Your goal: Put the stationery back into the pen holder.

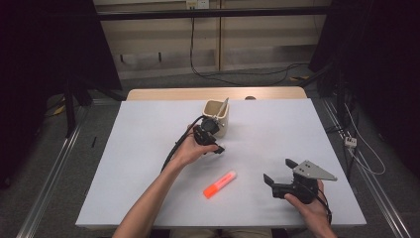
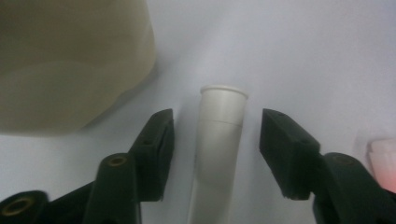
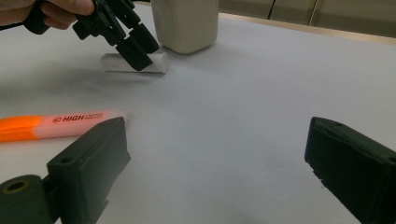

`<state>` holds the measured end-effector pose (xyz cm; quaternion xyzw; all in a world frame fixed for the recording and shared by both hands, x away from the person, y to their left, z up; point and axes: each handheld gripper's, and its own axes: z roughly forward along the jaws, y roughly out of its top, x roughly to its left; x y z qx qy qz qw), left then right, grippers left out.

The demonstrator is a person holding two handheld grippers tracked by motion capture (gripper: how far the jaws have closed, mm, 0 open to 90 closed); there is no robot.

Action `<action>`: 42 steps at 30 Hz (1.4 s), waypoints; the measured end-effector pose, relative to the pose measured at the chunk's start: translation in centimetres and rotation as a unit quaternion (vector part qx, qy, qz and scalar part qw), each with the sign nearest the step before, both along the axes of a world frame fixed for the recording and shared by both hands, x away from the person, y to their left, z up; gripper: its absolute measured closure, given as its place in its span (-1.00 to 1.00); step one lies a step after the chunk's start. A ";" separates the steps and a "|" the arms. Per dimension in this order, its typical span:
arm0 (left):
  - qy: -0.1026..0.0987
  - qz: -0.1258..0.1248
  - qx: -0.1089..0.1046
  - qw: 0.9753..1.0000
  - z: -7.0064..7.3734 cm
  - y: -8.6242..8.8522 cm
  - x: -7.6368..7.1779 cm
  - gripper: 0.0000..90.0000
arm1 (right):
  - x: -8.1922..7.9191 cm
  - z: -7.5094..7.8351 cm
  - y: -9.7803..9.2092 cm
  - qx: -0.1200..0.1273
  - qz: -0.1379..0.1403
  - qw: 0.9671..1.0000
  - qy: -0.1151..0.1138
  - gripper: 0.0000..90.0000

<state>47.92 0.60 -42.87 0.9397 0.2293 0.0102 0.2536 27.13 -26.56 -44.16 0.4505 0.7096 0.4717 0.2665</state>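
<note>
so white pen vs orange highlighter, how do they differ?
The white pen is plain white; the orange highlighter is orange with a pale end. The white pen lies between the open left gripper jaws beside the cup; the orange highlighter lies untouched. Both lie flat on the table.

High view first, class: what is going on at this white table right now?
A person holds a two-jaw tool in each hand. The left tool is lowered with its jaws open on either side of a white cylindrical marker lying on the white table, beside a cream ceramic cup; it has not closed on it yet. The right tool waits open near the table's front right. An orange highlighter pen lies untouched between the two hands.
</note>
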 end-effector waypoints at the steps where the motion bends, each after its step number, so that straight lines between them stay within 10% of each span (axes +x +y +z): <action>1: 0.000 -0.007 0.007 1.000 -0.1 -0.1 0.1 0.06 | 0.0 0.0 0.0 0.000 0.000 1.000 0.000 -0.88; 28: 0.000 -0.016 0.032 0.999 -0.5 -1.6 0.1 0.50 | 0.0 0.0 0.0 0.001 -0.004 1.000 0.001 -0.88; 42: 0.011 0.014 -0.013 1.000 0.0 0.1 0.2 0.51 | -0.1 0.1 -0.1 0.001 -0.003 1.000 -0.002 -0.88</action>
